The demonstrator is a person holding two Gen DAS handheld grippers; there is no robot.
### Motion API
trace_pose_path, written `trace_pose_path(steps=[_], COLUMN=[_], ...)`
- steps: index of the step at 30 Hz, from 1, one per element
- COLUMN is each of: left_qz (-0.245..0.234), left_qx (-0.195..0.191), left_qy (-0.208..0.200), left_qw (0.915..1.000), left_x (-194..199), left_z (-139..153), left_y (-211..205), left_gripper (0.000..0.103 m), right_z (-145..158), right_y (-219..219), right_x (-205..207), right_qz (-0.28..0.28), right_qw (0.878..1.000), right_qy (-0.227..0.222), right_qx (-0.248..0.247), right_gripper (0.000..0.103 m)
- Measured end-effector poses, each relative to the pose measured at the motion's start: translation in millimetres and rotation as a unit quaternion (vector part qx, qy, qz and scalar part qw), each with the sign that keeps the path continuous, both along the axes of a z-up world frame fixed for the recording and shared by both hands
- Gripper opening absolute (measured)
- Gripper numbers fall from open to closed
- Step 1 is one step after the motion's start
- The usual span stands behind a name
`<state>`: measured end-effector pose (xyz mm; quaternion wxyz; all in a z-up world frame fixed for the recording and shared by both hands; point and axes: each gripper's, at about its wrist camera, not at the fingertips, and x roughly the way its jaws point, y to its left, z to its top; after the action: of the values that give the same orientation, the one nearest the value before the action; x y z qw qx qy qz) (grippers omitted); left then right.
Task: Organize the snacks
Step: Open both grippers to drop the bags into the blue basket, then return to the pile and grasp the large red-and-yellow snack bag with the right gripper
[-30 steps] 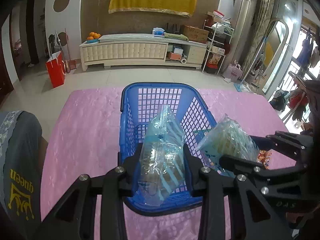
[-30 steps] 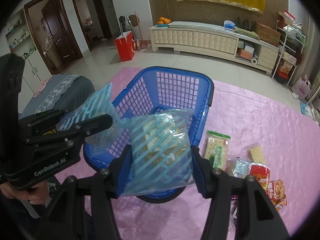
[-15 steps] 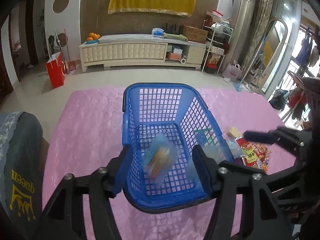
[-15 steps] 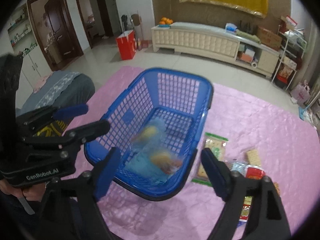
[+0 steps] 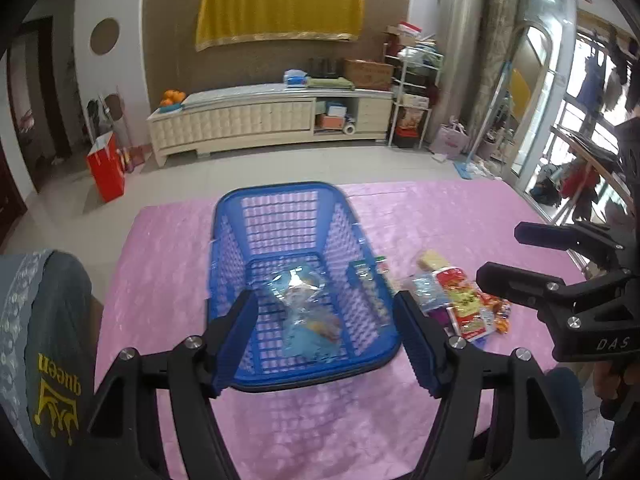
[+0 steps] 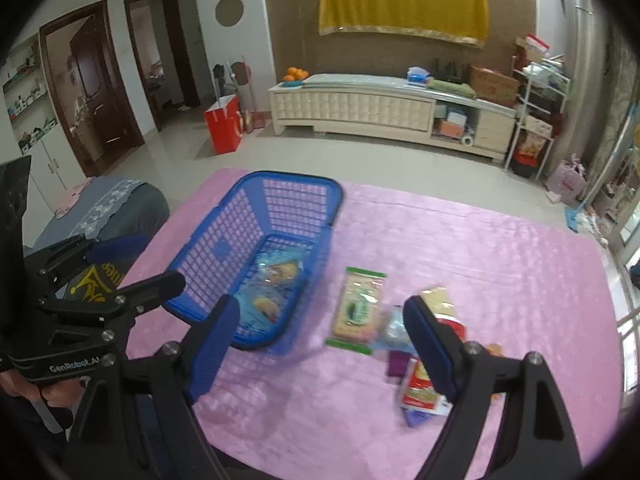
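Observation:
A blue mesh basket [image 5: 276,192] [image 6: 296,178] stands on the pink tablecloth. Two clear blue-striped snack bags [image 5: 296,284] [image 6: 276,270] lie on its floor, one nearer [image 5: 316,332] [image 6: 260,304]. My left gripper [image 5: 324,298] [image 6: 160,260] hangs above the basket's near rim; its jaws are opening and nothing is between them. My right gripper [image 6: 322,304] [image 5: 500,254] is open and empty, above the cloth between the basket and the loose snacks. Those include a green cracker packet [image 6: 358,306], a pale cracker packet [image 6: 438,298] [image 5: 432,258] and a red packet [image 5: 460,300] [image 6: 420,384].
The pink tablecloth [image 5: 320,420] [image 6: 480,260] covers the whole table. A chair with a grey cover [image 5: 40,340] [image 6: 112,208] stands at the table's left edge. A hand [image 6: 24,384] holds the left gripper's handle. Tiled floor and a cream cabinet [image 6: 360,108] lie beyond.
Both grippers opened and let go of their striped bags, which fell into the basket. Both then pulled back and rose; the right one's view swung right over the loose snacks.

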<state>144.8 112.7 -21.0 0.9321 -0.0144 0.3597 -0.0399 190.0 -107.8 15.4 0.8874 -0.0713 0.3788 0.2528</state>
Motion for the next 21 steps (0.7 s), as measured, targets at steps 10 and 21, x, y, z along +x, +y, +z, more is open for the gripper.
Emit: trace_pose_path(steps=[10, 21], left_qz=[-0.042, -0.073], left_qx=[0.013, 0.02], left_qy=[0.004, 0.042], left_qw=[0.999, 0.9962], left_x=[14.7, 36.8], left_z=[1.0, -33.6], left_y=[-77.9, -152.5], left_gripper=[0.076, 0.076], right_z=[-6.3, -50.2], right_y=[-78.7, -142.9], right_x=[6.1, 21.0], right_qz=[-0.057, -0.098], right_qw=[0.998, 0.994], right_qy=[0.009, 0.051], right_qx=[0.002, -0.007], right_gripper=[0.087, 0.087])
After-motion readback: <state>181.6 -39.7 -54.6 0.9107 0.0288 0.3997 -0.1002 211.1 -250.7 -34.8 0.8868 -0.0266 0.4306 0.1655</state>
